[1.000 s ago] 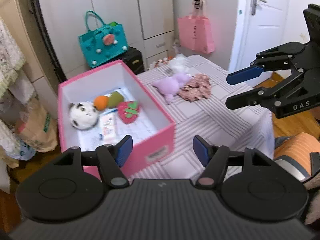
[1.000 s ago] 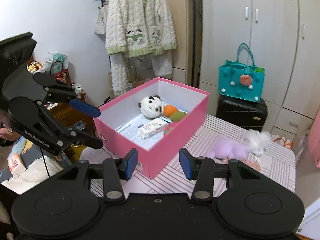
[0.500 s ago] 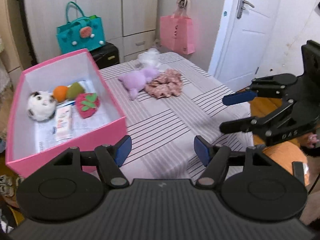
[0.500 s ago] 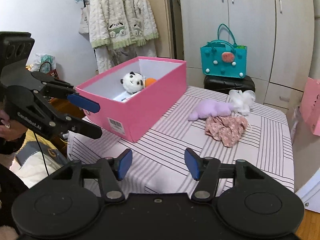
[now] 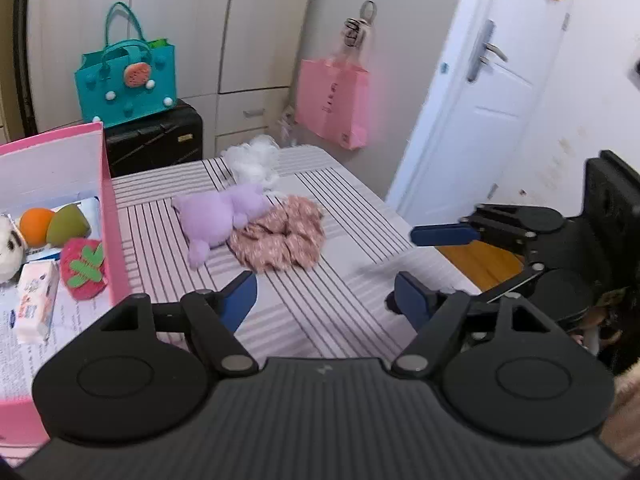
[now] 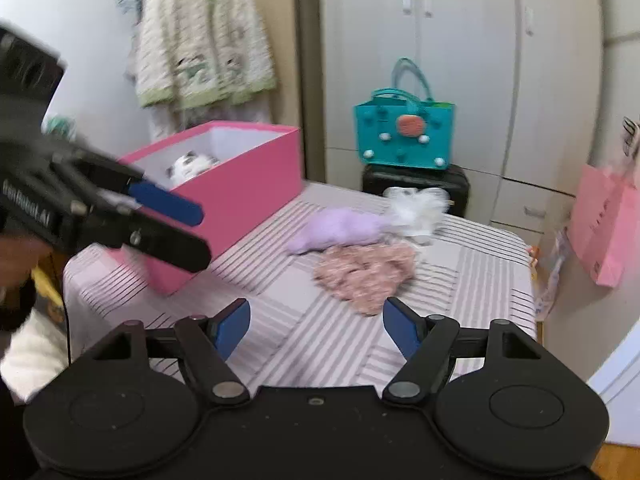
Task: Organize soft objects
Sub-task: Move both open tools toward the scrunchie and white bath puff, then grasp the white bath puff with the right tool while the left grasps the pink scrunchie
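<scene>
A purple plush toy (image 5: 220, 222) (image 6: 340, 230), a pink floral scrunchie-like cloth (image 5: 280, 240) (image 6: 366, 274) and a white fluffy piece (image 5: 254, 160) (image 6: 418, 210) lie together on the striped table (image 5: 340, 300). A pink box (image 5: 110, 216) (image 6: 240, 196) at the left holds a panda plush (image 5: 8, 248), an orange ball, a green piece, a red strawberry plush (image 5: 82, 270) and a tissue pack. My left gripper (image 5: 326, 302) is open and empty above the table's near part. My right gripper (image 6: 316, 326) is open and empty, near the floral cloth.
A teal bag (image 5: 128, 80) sits on a black suitcase (image 5: 156, 140) behind the table. A pink bag (image 5: 334, 104) hangs on the wall by a white door (image 5: 476, 120). A knitted cardigan (image 6: 200, 36) hangs at the left.
Both grippers swung right and moved closer over the table toward the purple plush and floral cloth. The box has slid toward the left edge of both views. Both jaws stayed open.
</scene>
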The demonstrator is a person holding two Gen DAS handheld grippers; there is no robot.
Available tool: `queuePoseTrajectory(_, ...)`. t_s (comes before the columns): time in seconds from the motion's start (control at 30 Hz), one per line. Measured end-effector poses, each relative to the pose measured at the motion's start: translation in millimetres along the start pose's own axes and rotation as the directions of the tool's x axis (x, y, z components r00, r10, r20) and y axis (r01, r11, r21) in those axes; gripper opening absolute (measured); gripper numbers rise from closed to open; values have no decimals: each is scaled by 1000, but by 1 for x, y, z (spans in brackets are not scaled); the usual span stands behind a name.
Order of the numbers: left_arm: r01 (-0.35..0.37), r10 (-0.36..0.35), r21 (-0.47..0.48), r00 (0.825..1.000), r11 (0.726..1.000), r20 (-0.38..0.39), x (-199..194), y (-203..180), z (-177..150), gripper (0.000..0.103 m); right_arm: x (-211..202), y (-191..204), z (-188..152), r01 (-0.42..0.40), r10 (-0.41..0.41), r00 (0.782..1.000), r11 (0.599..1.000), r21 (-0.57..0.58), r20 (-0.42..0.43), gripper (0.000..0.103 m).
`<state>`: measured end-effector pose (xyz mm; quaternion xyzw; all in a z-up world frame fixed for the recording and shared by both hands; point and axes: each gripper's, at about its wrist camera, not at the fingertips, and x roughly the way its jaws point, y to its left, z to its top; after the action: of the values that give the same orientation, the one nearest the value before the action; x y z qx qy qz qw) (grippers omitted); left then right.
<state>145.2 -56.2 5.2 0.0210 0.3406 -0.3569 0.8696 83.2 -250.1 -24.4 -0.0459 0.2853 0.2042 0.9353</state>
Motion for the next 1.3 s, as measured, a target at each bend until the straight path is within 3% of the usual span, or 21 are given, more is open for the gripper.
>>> queuePoseTrajectory(0.27, -31, 30, -105, 1000, 994, -5, 52, 5, 5, 78, 17, -62, 9, 58, -59, 998, 998, 24, 14, 78)
queuePoseTrajectory(0.5, -155, 158, -141, 987, 978, 14, 99, 7, 5, 83, 38, -107, 25, 57, -57, 998, 996, 76, 5, 78)
queuePoseTrajectory(0.73, -201, 201, -172, 979, 964, -19, 133, 18, 12, 83, 78, -140, 44, -17, 20, 1000, 989, 149, -23, 78)
queuePoseTrajectory(1.07, -286, 292, -191, 956, 939, 5, 160, 9, 19, 83, 151, -163, 91, -140, 148, 989, 967, 212, -18, 78)
queuePoseTrajectory(1.3, -301, 310, -218, 951, 928, 5, 165, 16, 15, 83, 203, -170, 91, -135, 158, 985, 960, 246, -76, 78)
